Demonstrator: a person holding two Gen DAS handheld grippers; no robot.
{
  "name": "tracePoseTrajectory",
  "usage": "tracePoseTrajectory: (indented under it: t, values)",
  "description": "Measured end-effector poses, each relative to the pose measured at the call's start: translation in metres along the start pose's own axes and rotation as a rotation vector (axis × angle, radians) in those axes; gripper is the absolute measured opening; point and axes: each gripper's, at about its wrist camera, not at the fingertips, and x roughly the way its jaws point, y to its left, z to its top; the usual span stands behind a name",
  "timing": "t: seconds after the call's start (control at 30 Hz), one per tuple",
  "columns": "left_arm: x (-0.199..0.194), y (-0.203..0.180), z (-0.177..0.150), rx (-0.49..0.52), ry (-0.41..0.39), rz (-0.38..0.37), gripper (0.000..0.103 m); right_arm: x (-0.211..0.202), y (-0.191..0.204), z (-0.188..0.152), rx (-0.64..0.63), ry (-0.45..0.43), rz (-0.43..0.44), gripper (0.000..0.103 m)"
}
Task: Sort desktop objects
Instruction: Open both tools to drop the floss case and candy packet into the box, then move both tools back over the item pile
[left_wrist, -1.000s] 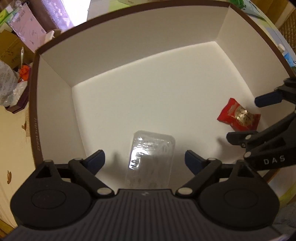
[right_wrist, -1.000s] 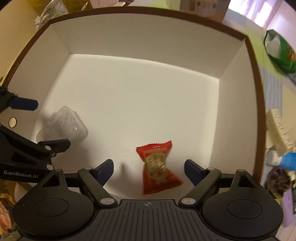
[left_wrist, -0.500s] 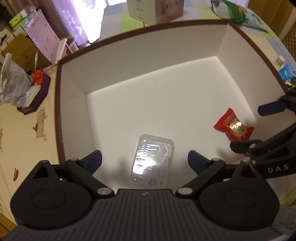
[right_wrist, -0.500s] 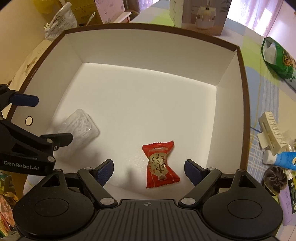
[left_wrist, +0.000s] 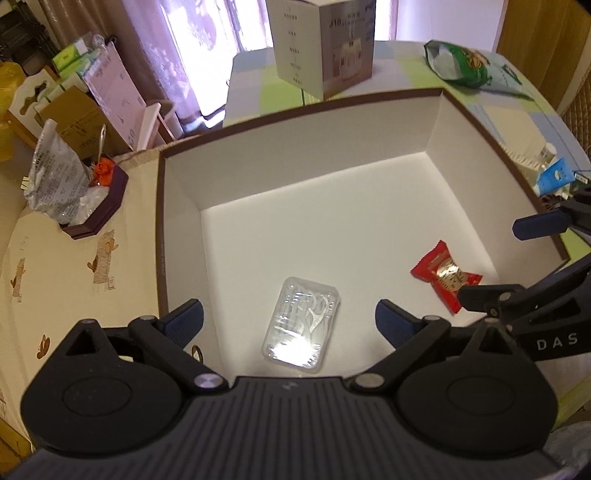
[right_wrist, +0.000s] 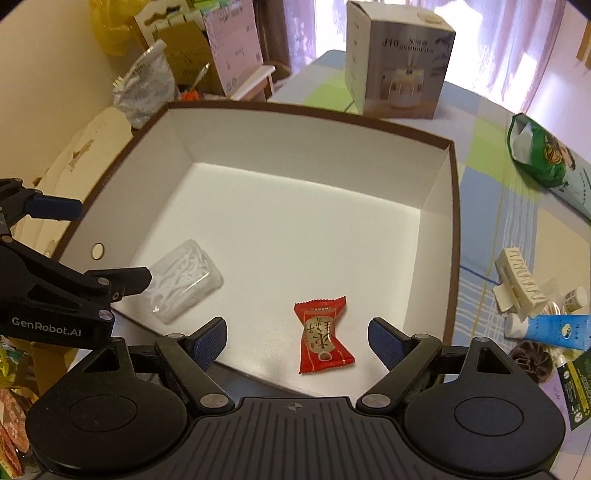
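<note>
A white cardboard box with a brown rim (left_wrist: 295, 166) (right_wrist: 295, 147) fills both views. On its floor lie a clear plastic case of floss picks (left_wrist: 301, 328) (right_wrist: 184, 280) and a red wrapped candy (left_wrist: 445, 275) (right_wrist: 321, 334), apart from each other. My left gripper (left_wrist: 290, 321) hangs above the clear case, jaws wide open, touching nothing. Over the candy hovers my right gripper (right_wrist: 298, 336), also open and empty. Each gripper shows at the edge of the other's view: right gripper (left_wrist: 506, 260), left gripper (right_wrist: 98, 243).
Behind the box stands a printed carton (left_wrist: 325, 44) (right_wrist: 399, 62). A green snack bag (left_wrist: 458, 66) (right_wrist: 543, 155) lies at the back right. A white hair clip (right_wrist: 521, 284) and a blue tube (right_wrist: 550, 326) lie right of the box. A dark tray with a crumpled bag (left_wrist: 96, 210) sits left.
Both grippers have risen away from the box floor, so the box looks smaller and more of the table shows. The case and the candy stay where they lay.
</note>
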Motion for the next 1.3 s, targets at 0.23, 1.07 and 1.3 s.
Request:
tracePoseTrajectory:
  t: [0.23,1.07,1.3]
  values:
    - [-0.018,-0.008,-0.013,-0.037,-0.024,0.019,0.098,-0.012,-0.002,-0.009,-0.026,-0.035,0.007,0.089]
    - [-0.051,-0.057,-0.041,-0.073,-0.039,0.047,0.099,-0.052,-0.032,-0.057,-0.080,-0.073,0.025,0.089]
    - [-0.052,-0.090,-0.037,-0.048,-0.041,0.029,0.099,-0.060,-0.062,-0.072,-0.042,-0.075,0.010,0.089]
